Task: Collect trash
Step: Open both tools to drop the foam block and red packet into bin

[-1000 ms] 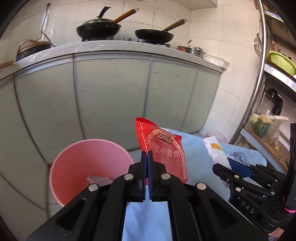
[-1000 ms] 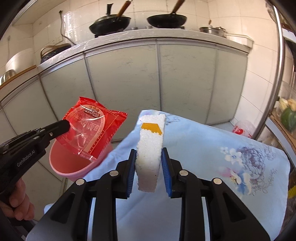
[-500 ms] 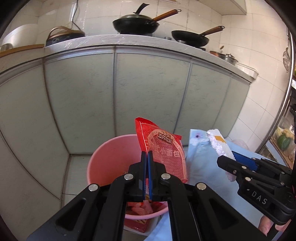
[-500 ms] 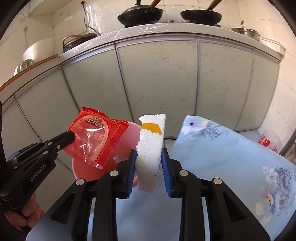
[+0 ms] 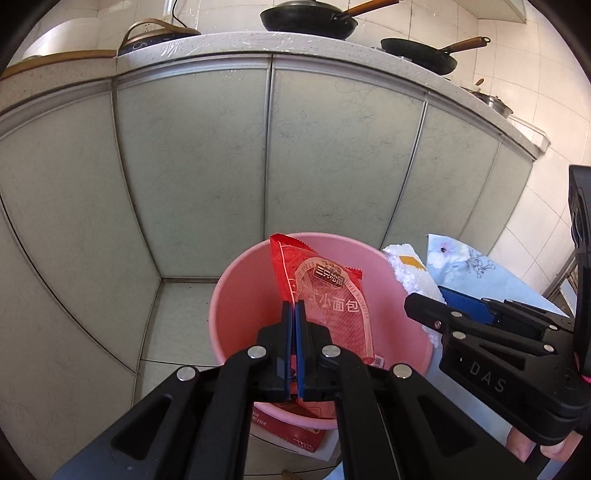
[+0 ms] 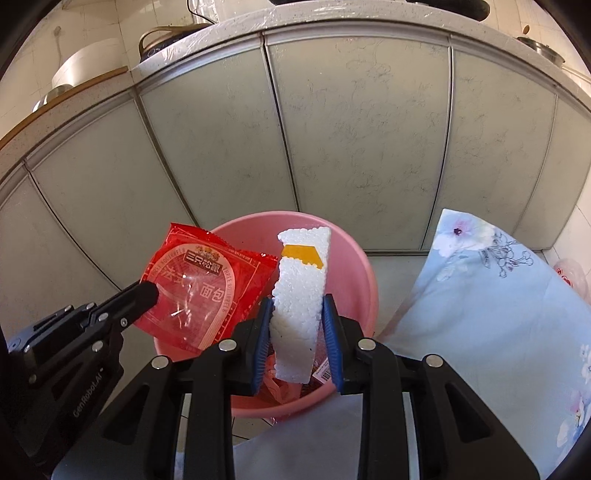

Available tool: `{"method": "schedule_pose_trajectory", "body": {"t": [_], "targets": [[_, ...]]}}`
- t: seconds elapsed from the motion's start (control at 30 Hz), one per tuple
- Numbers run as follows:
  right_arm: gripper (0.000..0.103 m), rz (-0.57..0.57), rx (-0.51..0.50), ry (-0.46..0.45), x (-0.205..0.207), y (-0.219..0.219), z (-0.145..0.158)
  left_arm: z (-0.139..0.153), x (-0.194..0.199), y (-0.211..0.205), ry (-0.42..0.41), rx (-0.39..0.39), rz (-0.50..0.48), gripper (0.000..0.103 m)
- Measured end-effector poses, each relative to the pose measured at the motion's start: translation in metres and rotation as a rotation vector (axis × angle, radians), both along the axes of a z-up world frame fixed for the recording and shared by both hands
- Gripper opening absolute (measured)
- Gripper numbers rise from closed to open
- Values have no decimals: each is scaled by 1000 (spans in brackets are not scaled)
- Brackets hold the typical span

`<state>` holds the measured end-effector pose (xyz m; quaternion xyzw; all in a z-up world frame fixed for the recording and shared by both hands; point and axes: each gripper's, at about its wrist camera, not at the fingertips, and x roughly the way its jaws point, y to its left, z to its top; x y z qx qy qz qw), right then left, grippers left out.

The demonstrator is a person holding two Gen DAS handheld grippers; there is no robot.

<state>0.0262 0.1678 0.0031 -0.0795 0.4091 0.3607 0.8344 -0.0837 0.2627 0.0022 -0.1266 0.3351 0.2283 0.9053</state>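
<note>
My left gripper (image 5: 294,314) is shut on a red snack wrapper (image 5: 325,295) and holds it over the open pink bucket (image 5: 236,295). My right gripper (image 6: 298,317) is shut on a white foam block (image 6: 301,291) with a yellow patch, also above the pink bucket (image 6: 354,266). The wrapper (image 6: 199,284) and the left gripper (image 6: 144,293) show at the left of the right wrist view; the foam block (image 5: 410,273) and right gripper (image 5: 436,306) show at the right of the left wrist view. Some trash lies in the bucket's bottom.
Grey cabinet doors (image 5: 266,155) stand behind the bucket under a counter with pans (image 5: 310,18). A table with a blue flowered cloth (image 6: 491,314) lies to the right of the bucket. A red box (image 5: 295,432) sits under the bucket's near side.
Both grippers have swung left from above the flowered cloth to above the pink bucket, each still holding its item. The bucket now sits centred under them.
</note>
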Motion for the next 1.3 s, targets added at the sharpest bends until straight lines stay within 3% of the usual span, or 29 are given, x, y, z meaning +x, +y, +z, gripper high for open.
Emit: {"method": "schedule_pose_trajectory", "body": {"t": [0.67, 0.83, 0.93, 1.23, 1.3], "targets": [[29, 15, -13, 3, 8, 11, -8, -14, 11, 9, 34, -29, 37, 6], [30, 19, -17, 4, 7, 12, -9, -15, 10, 10, 38, -39, 48, 16], [44, 20, -12, 2, 7, 12, -8, -14, 10, 9, 37, -34, 52, 26], [44, 32, 3, -40, 1, 2, 2, -8, 10, 3, 35, -24, 37, 35], [44, 31, 10, -47, -2, -4, 5, -5, 10, 1, 34, -23, 33, 41]]}}
